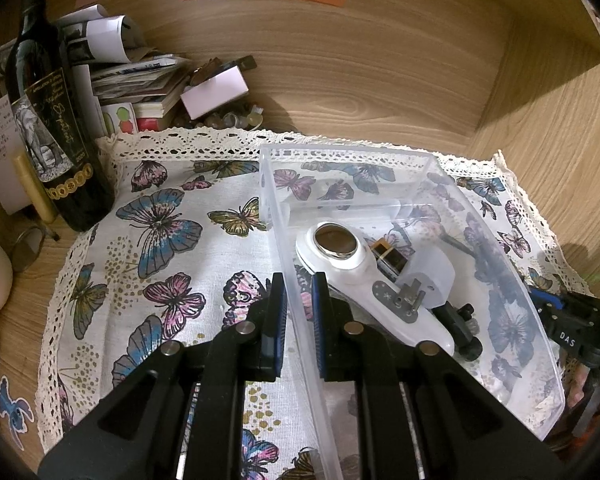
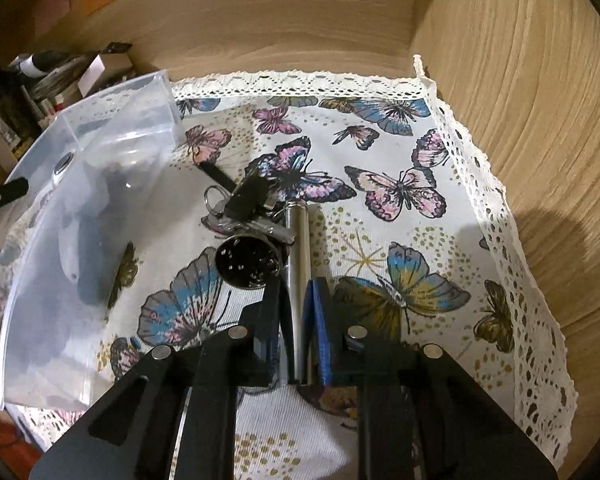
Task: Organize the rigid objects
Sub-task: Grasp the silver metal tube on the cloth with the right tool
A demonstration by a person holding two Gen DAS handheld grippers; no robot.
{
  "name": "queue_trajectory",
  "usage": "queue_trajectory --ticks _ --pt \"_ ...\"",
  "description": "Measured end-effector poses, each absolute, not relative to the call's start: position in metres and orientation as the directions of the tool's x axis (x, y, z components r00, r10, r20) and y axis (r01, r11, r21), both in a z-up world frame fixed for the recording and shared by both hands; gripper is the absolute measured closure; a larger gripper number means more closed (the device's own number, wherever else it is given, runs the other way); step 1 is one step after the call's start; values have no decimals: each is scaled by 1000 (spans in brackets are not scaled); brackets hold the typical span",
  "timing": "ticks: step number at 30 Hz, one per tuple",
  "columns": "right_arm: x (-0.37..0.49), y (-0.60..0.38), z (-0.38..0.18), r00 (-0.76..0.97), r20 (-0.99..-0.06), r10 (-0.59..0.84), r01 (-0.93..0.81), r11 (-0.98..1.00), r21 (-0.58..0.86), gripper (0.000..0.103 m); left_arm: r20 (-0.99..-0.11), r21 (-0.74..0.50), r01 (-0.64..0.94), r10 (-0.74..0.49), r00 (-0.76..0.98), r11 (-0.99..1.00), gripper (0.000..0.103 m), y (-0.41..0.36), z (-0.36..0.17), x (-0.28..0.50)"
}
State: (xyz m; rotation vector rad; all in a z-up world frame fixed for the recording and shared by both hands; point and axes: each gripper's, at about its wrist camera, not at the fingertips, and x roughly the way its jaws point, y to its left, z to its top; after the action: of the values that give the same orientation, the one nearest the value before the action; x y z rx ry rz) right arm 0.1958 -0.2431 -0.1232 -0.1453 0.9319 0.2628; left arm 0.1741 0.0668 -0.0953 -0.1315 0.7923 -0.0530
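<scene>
Lying lengthwise between its pads, the steel tube (image 2: 299,280) is clamped by the right hand-held gripper (image 2: 296,296).

Warm, dim indoor light falls on both wrist views, leaving black vignette at the corners where the fisheye bends the wooden walls (image 1: 380,64) into curves. In the left view, glare streaks the clear plastic bin (image 1: 500,240) and the wine bottle (image 1: 48,128) at 10 o'clock. In the right view, a soft shadow darkens the wood at 3 o'clock, the steel tube (image 2: 300,264) gleams, and the 10 o'clock clutter blurs.
</scene>
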Motion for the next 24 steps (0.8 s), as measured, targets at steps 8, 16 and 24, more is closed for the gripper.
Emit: queue_trajectory --ticks 8,16,24 --pt "190 -249 -97 636 -752 171 -264 964 -4 89 -706 -136 -2 -96 701 991 91 67 -95 174" --pt "183 -247 -67 696 -690 199 -269 963 7 89 -706 -138 -3 -96 701 990 91 67 -95 175" --pt "175 -228 -40 747 -618 245 -310 951 2 89 -707 -137 -3 -96 701 991 91 67 -95 175"
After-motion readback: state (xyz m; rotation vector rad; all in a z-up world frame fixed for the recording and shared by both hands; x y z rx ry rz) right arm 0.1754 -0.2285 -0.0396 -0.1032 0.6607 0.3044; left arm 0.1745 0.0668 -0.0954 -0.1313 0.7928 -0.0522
